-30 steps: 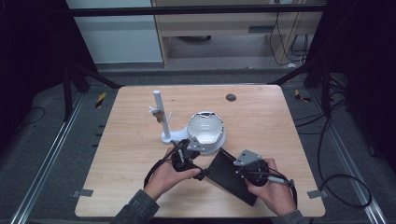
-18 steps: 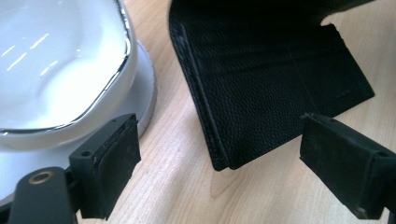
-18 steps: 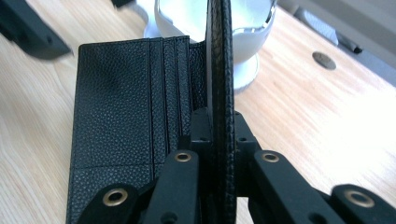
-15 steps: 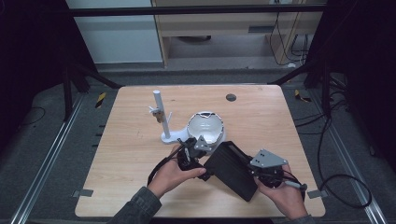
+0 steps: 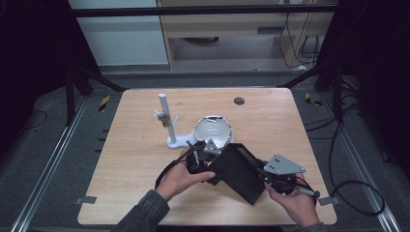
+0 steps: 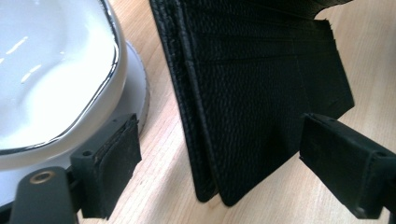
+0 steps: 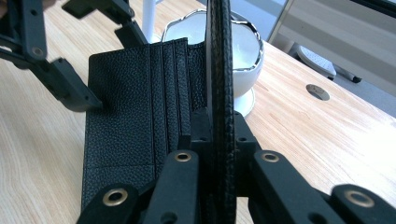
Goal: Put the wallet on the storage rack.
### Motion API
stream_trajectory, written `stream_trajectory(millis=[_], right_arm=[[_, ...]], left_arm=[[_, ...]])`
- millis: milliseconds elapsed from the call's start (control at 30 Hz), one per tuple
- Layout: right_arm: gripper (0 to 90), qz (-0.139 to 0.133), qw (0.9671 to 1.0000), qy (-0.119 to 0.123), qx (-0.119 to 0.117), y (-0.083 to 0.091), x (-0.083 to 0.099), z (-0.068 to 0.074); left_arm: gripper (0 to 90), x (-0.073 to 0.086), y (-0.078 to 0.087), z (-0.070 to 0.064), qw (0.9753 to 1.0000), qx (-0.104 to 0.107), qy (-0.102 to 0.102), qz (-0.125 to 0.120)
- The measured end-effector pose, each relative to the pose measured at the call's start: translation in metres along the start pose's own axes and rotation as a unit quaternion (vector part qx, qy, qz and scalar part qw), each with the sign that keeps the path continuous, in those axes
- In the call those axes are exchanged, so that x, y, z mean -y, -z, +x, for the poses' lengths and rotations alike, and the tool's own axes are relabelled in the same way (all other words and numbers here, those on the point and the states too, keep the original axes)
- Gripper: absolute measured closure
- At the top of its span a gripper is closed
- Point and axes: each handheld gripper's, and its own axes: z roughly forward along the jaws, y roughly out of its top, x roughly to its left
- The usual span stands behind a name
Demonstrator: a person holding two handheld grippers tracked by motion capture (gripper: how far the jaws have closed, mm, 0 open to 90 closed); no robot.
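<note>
A black leather wallet (image 5: 238, 170) lies spread open on the wooden table, its card slots (image 7: 135, 112) facing up. My right gripper (image 7: 218, 135) is shut on the edge of one flap (image 7: 219, 56) and holds it upright; in the high view that gripper (image 5: 269, 177) sits at the wallet's right corner. My left gripper (image 5: 203, 148) is at the wallet's far left end, beside the bowl. Its jaws stand wide open (image 6: 224, 163), and the wallet's end (image 6: 261, 93) lies between the pads (image 6: 112, 161) without touching them.
A white bowl (image 5: 213, 131) with a dark rim stands just behind the wallet, close to the left jaw (image 6: 46, 70). A white post on a base (image 5: 167, 121) rises left of it. A round hole (image 5: 239, 101) sits near the table's far edge.
My right gripper has shifted to the right with the wallet flap, spreading the wallet wider. The left gripper has crept a little forward along the wallet's far end.
</note>
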Motion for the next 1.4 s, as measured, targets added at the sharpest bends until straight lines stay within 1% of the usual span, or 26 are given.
stream_trajectory(millis=[100, 200, 267, 300, 367, 433, 500, 533, 567, 600, 667, 700, 733, 800, 833, 867, 933, 967, 1033, 1100, 1133, 1167, 1267, 1400], right_arm=[[84.2, -0.005, 1.0000, -0.001, 0.000, 0.000, 0.000, 0.000], [84.2, -0.011, 0.9999, 0.000, -0.001, 0.001, -0.001, 0.000], [84.2, -0.015, 0.9999, 0.001, 0.001, 0.002, -0.002, -0.001], [84.2, -0.019, 0.9998, 0.001, 0.001, 0.003, -0.002, -0.001], [84.2, -0.024, 0.9997, -0.001, 0.002, 0.003, -0.003, -0.002], [84.2, -0.026, 0.9997, -0.001, 0.004, 0.004, -0.003, -0.002], [84.2, -0.029, 0.9996, 0.000, 0.003, 0.005, -0.003, -0.002], [84.2, -0.031, 0.9995, -0.001, 0.002, 0.005, -0.003, -0.002], [84.2, -0.031, 0.9995, -0.001, 0.001, 0.005, -0.003, -0.003], [84.1, -0.031, 0.9995, -0.001, 0.000, 0.005, -0.003, -0.003], [84.0, -0.032, 0.9995, 0.000, -0.003, 0.005, -0.002, -0.003], [83.9, -0.031, 0.9995, 0.001, -0.005, 0.006, -0.002, -0.003], [83.8, -0.030, 0.9995, 0.001, -0.008, 0.006, -0.001, -0.004], [83.6, -0.028, 0.9996, -0.001, -0.008, 0.007, 0.002, -0.006], [83.4, -0.028, 0.9996, -0.002, -0.008, 0.008, 0.003, -0.006], [83.1, -0.028, 0.9996, -0.003, -0.008, 0.008, 0.004, -0.007], [82.9, -0.029, 0.9995, -0.008, -0.008, 0.010, 0.006, -0.008], [82.9, -0.031, 0.9994, -0.008, -0.010, 0.010, 0.007, -0.008], [81.9, -0.030, 0.9995, -0.008, -0.011, 0.011, 0.007, -0.007], [78.9, -0.028, 0.9994, -0.010, -0.017, 0.009, 0.009, -0.005], [76.0, -0.024, 0.9993, -0.013, -0.024, 0.008, 0.010, -0.004], [72.9, -0.022, 0.9993, -0.014, -0.026, 0.007, 0.011, -0.004], [57.2, -0.008, 0.9991, -0.021, -0.037, 0.002, 0.015, -0.001], [40.3, 0.018, 0.9981, -0.030, -0.050, -0.004, 0.021, 0.001]], left_arm=[[14.7, -0.005, -0.002, -0.001, 1.0000, 0.005, 0.001, -0.002], [17.1, -0.010, -0.003, -0.002, 0.9999, 0.013, -0.005, -0.001], [18.5, -0.013, -0.004, -0.002, 0.9998, 0.019, -0.005, 0.001], [19.5, -0.014, -0.005, -0.002, 0.9998, 0.019, -0.005, 0.001], [22.1, -0.017, -0.006, -0.001, 0.9996, 0.024, -0.009, 0.005], [26.1, -0.019, -0.005, 0.001, 0.9993, 0.036, -0.007, 0.003], [30.7, -0.021, -0.005, 0.002, 0.9993, 0.037, -0.005, 0.004], [36.9, -0.021, -0.004, 0.003, 0.9992, 0.040, -0.001, 0.001], [41.2, -0.022, -0.002, 0.004, 0.9991, 0.042, -0.003, 0.005], [45.0, -0.023, -0.001, 0.004, 0.9990, 0.044, 0.003, 0.004], [53.0, -0.026, 0.005, 0.005, 0.9983, 0.056, 0.009, 0.010], [57.3, -0.028, 0.008, 0.004, 0.9981, 0.060, 0.012, 0.006], [61.7, -0.030, 0.013, 0.003, 0.9980, 0.063, 0.010, 0.004], [72.9, -0.035, 0.023, 0.002, 0.9974, 0.071, 0.010, -0.009], [76.0, -0.037, 0.028, 0.000, 0.9974, 0.070, 0.009, -0.015], [78.8, -0.041, 0.033, -0.002, 0.9980, 0.062, 0.004, -0.013], [79.9, -0.046, 0.039, -0.006, 0.9988, 0.048, -0.006, -0.008], [80.1, -0.050, 0.042, -0.009, 0.9992, 0.037, -0.013, -0.003], [80.3, -0.054, 0.046, -0.011, 0.9995, 0.026, -0.021, 0.003], [80.4, -0.057, 0.048, -0.012, 0.9995, 0.017, -0.024, 0.008], [80.6, -0.058, 0.049, -0.011, 0.9995, 0.015, -0.025, 0.010], [80.6, -0.059, 0.050, -0.011, 0.9996, 0.011, -0.024, 0.011], [80.6, -0.063, 0.054, -0.008, 0.9996, 0.009, -0.023, 0.014], [80.7, -0.067, 0.062, -0.005, 0.9997, 0.000, -0.021, 0.011]])
